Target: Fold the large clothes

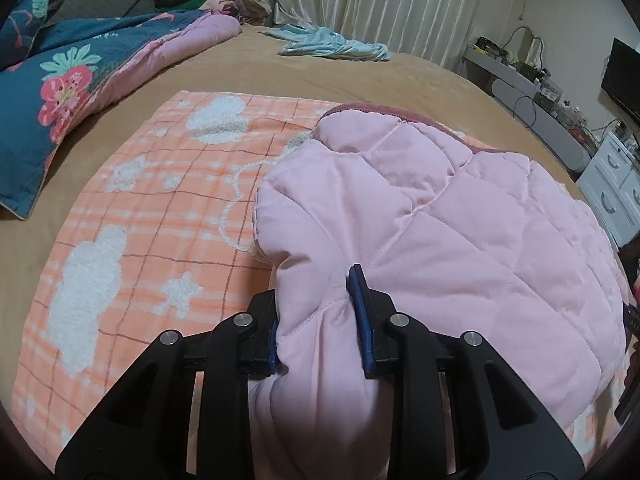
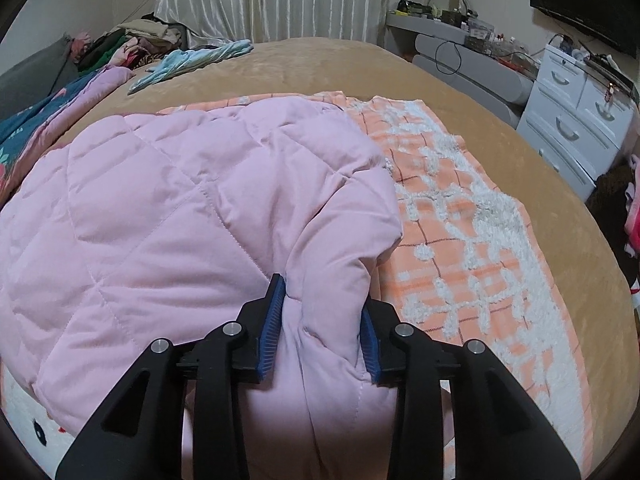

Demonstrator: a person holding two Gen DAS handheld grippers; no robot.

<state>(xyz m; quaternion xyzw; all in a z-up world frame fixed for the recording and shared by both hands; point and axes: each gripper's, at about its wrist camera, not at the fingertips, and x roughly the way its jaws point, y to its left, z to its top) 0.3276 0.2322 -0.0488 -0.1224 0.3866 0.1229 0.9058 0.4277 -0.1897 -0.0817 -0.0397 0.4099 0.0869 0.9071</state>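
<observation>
Pink quilted jacket (image 1: 440, 216) lay folded on orange checked blanket (image 1: 132, 216) spread over tan bed (image 1: 320, 68). Left gripper (image 1: 320, 320) at jacket's near left corner, fabric bunched between blue fingers (image 1: 366, 328), pads touching fold. Right gripper (image 2: 320, 320) at near right corner, fingers (image 2: 270, 328) likewise pinching fold of jacket (image 2: 180, 200). Light blue garment (image 1: 336, 44) lay well apart near curtain (image 1: 400, 0).

Ahead of my blue-padded black left gripper (image 1: 320, 320) I see a pale pink diamond-quilted jacket (image 1: 440, 220), beneath it an orange-checked towel (image 1: 160, 220) with white motifs, over a tan bedspread (image 1: 320, 68).
</observation>
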